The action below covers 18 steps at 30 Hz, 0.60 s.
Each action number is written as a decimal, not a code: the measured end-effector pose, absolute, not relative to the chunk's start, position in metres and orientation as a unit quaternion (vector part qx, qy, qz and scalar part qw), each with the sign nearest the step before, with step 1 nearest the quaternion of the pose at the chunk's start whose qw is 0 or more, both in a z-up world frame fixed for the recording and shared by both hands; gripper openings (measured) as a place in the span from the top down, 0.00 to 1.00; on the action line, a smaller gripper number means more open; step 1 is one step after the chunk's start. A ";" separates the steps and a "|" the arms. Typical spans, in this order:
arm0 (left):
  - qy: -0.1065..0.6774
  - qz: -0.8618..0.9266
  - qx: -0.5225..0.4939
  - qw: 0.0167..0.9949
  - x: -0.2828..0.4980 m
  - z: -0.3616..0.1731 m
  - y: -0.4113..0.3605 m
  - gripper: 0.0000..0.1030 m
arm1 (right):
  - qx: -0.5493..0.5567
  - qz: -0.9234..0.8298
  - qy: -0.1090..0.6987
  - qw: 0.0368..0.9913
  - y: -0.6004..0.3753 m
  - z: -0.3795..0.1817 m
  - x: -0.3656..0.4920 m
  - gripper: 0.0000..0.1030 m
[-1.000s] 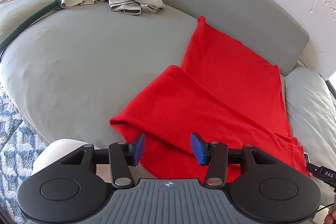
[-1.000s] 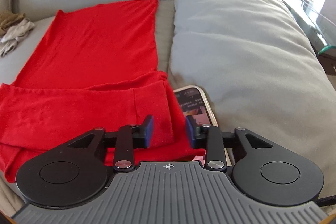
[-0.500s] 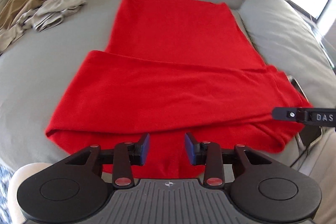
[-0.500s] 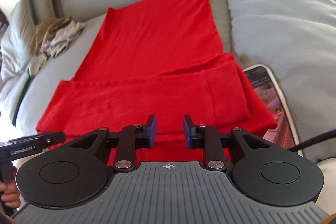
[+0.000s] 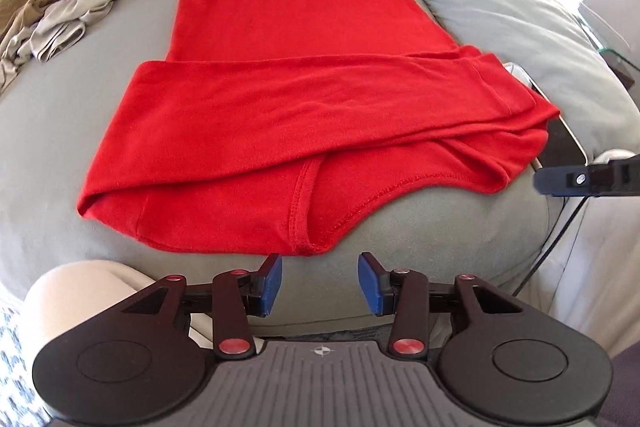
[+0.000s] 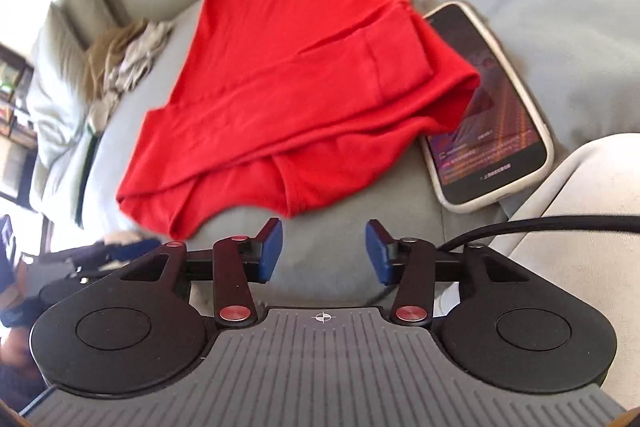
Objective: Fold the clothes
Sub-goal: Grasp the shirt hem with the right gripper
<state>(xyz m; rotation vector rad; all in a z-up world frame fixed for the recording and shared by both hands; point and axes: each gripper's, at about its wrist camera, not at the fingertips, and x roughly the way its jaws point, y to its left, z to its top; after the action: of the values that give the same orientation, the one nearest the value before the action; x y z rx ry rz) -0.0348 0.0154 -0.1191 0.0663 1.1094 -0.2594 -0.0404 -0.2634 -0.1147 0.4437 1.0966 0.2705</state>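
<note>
A red shirt point(image 5: 296, 99) lies flat on the grey couch seat point(image 5: 52, 115), its sleeves folded across the body and its collar at the near edge. It also shows in the right wrist view point(image 6: 288, 83). My left gripper point(image 5: 320, 285) is open and empty, just short of the collar. My right gripper point(image 6: 324, 253) is open and empty, just short of the shirt's near edge. A tip of the right gripper point(image 5: 588, 179) shows at the right of the left wrist view.
A phone in a white case point(image 6: 488, 107) lies on the seat, touching the shirt's right side, with a black cable point(image 6: 540, 227) near it. A pile of beige clothes point(image 5: 52, 23) sits at the back left. A large grey cushion point(image 5: 512, 11) lies to the right.
Both grippers have pulled back off the shirt toward the seat's front edge and opened wider. The shirt lies where it was.
</note>
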 end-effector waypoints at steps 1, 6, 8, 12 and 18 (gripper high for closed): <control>0.524 -0.117 0.026 0.843 -0.035 -0.119 0.016 0.58 | 0.199 0.132 0.506 0.829 -0.259 -0.115 -0.038 0.52; 0.519 -0.094 0.001 0.850 -0.034 -0.118 0.025 0.56 | 0.108 0.159 0.467 0.863 -0.232 -0.116 -0.034 0.54; 0.519 -0.088 -0.009 0.850 -0.034 -0.117 0.029 0.56 | 0.083 0.154 0.462 0.870 -0.226 -0.119 -0.033 0.65; 0.520 -0.087 -0.012 0.850 -0.035 -0.119 0.031 0.56 | 0.035 0.144 0.449 0.881 -0.215 -0.125 -0.032 0.76; 0.519 -0.091 -0.012 0.850 -0.037 -0.120 0.031 0.56 | 0.134 0.154 0.484 0.851 -0.228 -0.124 -0.022 0.97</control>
<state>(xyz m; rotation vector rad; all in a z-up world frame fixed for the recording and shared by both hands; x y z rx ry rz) -0.0370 0.0306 -0.1204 -0.0250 1.0939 -0.1920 -0.0216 -0.2278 -0.1239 0.2818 1.0201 0.3251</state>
